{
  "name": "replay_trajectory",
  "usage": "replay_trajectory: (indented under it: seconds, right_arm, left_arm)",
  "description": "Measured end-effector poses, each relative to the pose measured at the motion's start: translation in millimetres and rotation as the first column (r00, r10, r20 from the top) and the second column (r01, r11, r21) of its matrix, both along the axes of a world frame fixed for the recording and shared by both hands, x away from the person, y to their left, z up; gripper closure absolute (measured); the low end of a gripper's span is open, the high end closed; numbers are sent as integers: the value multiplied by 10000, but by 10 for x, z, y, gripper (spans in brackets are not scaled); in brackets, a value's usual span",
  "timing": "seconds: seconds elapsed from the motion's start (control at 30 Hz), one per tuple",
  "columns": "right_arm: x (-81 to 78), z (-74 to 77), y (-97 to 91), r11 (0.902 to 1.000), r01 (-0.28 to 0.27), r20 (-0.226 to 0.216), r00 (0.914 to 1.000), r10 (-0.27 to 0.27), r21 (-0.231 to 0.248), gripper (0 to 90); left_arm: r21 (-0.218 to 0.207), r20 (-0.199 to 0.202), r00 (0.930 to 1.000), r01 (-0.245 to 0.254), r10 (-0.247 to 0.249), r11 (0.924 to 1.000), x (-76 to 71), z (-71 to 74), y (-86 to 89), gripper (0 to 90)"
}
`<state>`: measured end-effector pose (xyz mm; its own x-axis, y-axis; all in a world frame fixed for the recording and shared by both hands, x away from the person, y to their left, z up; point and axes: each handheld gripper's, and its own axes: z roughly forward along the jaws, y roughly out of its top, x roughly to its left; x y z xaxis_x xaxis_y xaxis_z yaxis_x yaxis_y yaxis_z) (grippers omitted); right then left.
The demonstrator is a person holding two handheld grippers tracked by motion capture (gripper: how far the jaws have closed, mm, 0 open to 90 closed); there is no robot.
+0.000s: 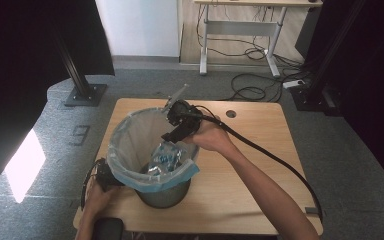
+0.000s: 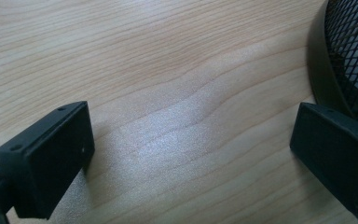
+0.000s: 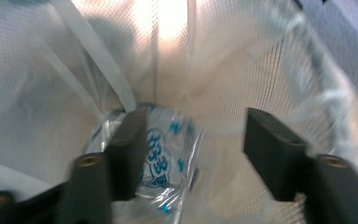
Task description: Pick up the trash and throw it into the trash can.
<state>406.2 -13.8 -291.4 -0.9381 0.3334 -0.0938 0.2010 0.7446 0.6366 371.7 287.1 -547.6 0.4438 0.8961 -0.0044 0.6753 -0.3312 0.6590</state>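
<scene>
- Left gripper, closest to the high camera at the table's near-left edge: jaws spread wide, nothing between them, bare wood under them, mesh bin base just beside one jaw.
- In the high view the left gripper sits low beside the bin, at or against its side; can't tell if it touches.
- Bin has a whitish liner, blue at the folded rim, draped over the top edge.
- Right gripper is over the bin mouth, pointing down into it, cable trailing off across the table.
- Right gripper jaws are parted, not pressing anything; clear wrapper with blue print lies below them inside the liner, beside one jaw.
- Wrapper shows in the bin, leaning on the near inner wall.
- Progress, my read: drop looks done, wrapper is released and in the bin.
- Left to do, likely: pull the right gripper up out of the bin; left gripper may let off the bin.
- No other loose trash visible on the table.
</scene>
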Motion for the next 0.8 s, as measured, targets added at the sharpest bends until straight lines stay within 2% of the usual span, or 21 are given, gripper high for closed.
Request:
replay_trajectory:
  seconds: [0.13, 0.2, 0.3, 0.4, 0.57, 0.67, 0.7, 0.8]
  right_arm:
    - [6, 80, -37, 9982, -182, 298, 9994, 166, 569, 204]
    - [21, 115, -74, 9976, -168, 462, 9988, 137, 670, 130]
    - [54, 154, -134, 9969, -85, 518, 9986, 44, 782, 112]
    - [101, 184, -200, 9956, 237, 456, 9986, -279, 907, 0]
    - [137, 204, -345, 9900, 682, 827, 9935, -787, 1234, 0]
    - [147, 209, -400, 9872, 805, 898, 9916, -934, 1377, 0]
    - [161, 214, -474, 9840, 990, 938, 9891, -1137, 1484, 0]
    - [179, 211, -551, 9826, 1109, 1008, 9868, -1267, 1489, 0]
  left_arm:
    - [4, 3, 10000, 3, -3, 10000, 0, 0, 0, 0]
    - [3, -1, 10000, 2, -2, 10000, 0, 0, 0, 0]
    - [0, 2, 10000, -1, 1, 10000, 0, 0, 0, 0]
    - [-1, 2, 10000, 1, -1, 10000, 0, 0, 0, 0]
    - [1, 0, 10000, 2, -2, 10000, 0, 0, 0, 0]
    - [-2, 2, 10000, 0, 0, 10000, 0, 0, 0, 0]
    - [-2, 2, 10000, 0, 0, 10000, 0, 0, 0, 0]
    - [-1, 2, 10000, -2, 2, 10000, 0, 0, 0, 0]
